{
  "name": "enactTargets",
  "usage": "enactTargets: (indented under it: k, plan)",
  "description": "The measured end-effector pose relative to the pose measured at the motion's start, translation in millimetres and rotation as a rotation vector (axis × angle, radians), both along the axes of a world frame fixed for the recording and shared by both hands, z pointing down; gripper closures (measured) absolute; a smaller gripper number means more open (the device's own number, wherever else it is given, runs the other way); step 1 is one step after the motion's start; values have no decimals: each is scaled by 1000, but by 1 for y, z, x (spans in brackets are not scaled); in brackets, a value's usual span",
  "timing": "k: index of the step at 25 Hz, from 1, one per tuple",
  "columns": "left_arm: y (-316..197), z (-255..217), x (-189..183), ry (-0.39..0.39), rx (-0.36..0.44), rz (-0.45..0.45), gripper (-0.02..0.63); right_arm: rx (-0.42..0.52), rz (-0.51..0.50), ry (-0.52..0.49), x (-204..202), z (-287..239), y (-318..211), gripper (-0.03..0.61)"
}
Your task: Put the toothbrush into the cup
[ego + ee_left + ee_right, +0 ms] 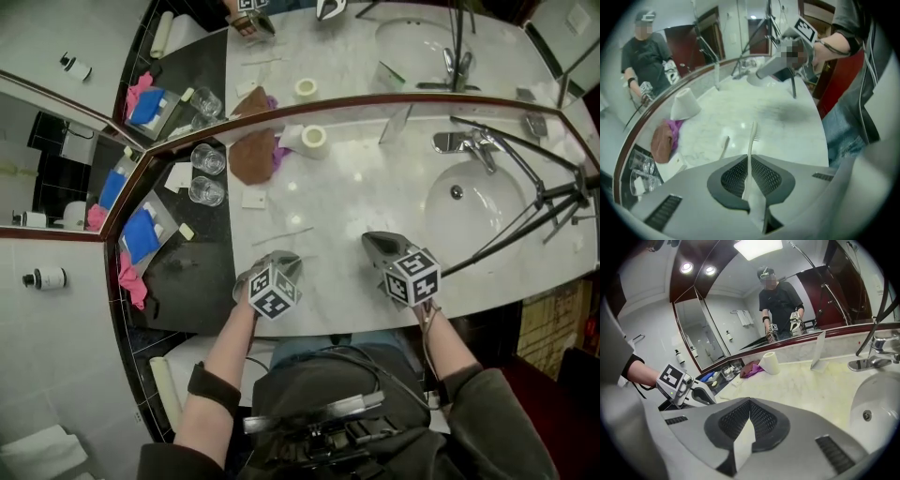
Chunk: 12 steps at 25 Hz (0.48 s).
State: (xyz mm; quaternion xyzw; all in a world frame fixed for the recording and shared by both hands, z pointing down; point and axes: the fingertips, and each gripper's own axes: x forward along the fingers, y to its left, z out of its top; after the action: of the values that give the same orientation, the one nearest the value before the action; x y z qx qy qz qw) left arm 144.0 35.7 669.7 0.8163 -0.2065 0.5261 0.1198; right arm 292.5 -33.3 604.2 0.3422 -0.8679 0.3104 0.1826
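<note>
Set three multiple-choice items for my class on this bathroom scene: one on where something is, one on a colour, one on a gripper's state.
1. Where is the toilet roll?
A in the sink
B on the counter beside the brown cloth
C on the dark tray

2. What colour is the toothbrush?
A blue
B white
C red

3. The left gripper is:
A open and empty
B shut and empty
C shut on the toothbrush

Answers:
1 B, the roll sits on the marble next to the cloth.
2 B, its handle and head are white.
3 C, the left gripper view shows the handle clamped between the jaws.
</note>
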Motion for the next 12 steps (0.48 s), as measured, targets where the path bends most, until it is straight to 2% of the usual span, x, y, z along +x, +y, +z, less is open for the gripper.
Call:
enactTargets:
  k: [7,9,12]
  plan:
    - [-29,-85,-18,320,223,-321,588,50,-14,7,-16,-22,-16,557]
    - [-36,-108,-36,411,288,-409,588,71,-9,6,-26,-30,-23,557]
    - [-40,-126,-81,506,358,-551,588,93,-6,5,-48,-40,-29,557]
